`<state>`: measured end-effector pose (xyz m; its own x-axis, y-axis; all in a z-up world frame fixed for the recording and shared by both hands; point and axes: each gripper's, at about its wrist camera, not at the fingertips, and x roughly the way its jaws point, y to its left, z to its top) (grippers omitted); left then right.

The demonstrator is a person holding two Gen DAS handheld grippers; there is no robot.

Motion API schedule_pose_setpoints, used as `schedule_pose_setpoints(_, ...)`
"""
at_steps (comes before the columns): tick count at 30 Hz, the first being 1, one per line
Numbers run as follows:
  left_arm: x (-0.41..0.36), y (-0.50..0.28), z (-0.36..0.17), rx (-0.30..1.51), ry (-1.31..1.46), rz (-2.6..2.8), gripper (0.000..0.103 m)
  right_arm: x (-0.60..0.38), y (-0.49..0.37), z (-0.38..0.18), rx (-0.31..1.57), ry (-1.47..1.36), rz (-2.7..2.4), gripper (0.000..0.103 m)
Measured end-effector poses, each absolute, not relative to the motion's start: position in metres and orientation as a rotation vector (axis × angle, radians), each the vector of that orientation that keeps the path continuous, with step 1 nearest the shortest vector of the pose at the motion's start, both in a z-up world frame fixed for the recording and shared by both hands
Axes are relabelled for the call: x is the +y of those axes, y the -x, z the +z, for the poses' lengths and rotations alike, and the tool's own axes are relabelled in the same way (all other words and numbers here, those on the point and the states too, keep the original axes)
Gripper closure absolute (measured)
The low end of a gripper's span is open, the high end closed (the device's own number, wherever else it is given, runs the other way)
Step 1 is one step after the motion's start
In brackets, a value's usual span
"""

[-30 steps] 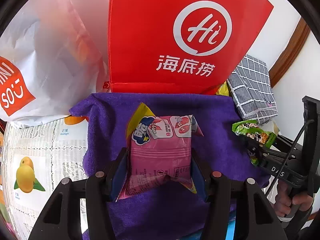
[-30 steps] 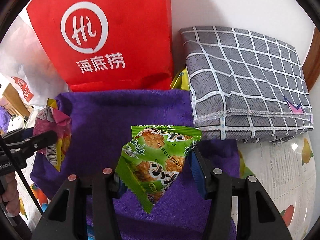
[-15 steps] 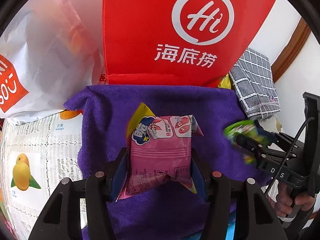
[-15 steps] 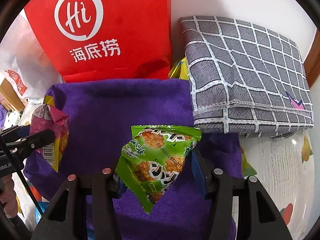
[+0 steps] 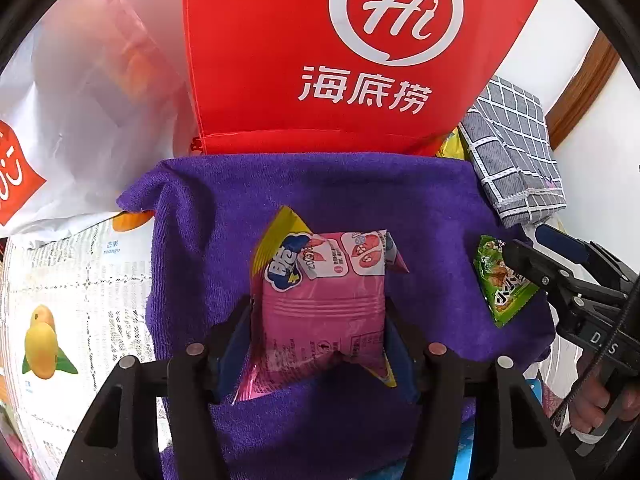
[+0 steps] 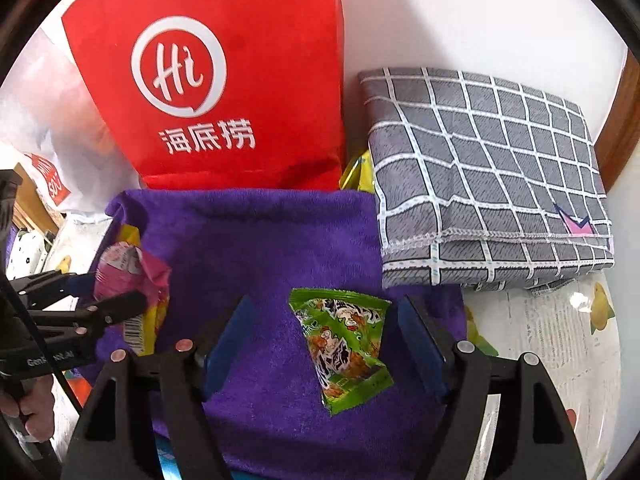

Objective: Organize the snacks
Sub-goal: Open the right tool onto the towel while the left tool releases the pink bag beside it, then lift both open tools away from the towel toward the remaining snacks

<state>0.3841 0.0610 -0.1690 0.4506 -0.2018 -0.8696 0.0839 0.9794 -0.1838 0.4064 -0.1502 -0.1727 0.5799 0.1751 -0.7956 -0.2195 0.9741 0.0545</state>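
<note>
Pink snack pack (image 5: 320, 304) clamped in my left claw (image 5: 318, 344), held over purple towel (image 5: 360, 200). Green snack pack (image 6: 344, 340) lies on towel between spread fingers of my right claw (image 6: 328, 340), released. Red bag (image 6: 224, 92) behind towel, grey checked cloth (image 6: 488, 184) beside it, right.

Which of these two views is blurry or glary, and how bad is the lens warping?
Left wrist view: sharp, evenly lit, red bag bowed by the fisheye. Right wrist view: also sharp, green snack packet crisp, glare only on the plastic tablecloth, dark vignette at the corners.
</note>
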Motion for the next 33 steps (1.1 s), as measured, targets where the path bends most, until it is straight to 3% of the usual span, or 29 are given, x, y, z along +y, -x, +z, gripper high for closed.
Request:
schedule_pose_setpoints(3, 0.06, -0.385, -0.168, 1.095, 0.122, -0.176, 0.027, -0.15, -0.403, -0.169, 0.91, 0.06, 0.234, 0.028)
schedule_pose_setpoints(9, 0.063, -0.381, -0.153, 1.054, 0.126, -0.166, 0.016, -0.15, -0.394, -0.156, 0.86, 0.106, 0.191, 0.028)
schedule_pose_setpoints(33, 0.063, -0.269, -0.055, 0.898, 0.081, -0.193, 0.016, -0.143, -0.275, -0.089, 0.819, 0.028, 0.172, 0.028)
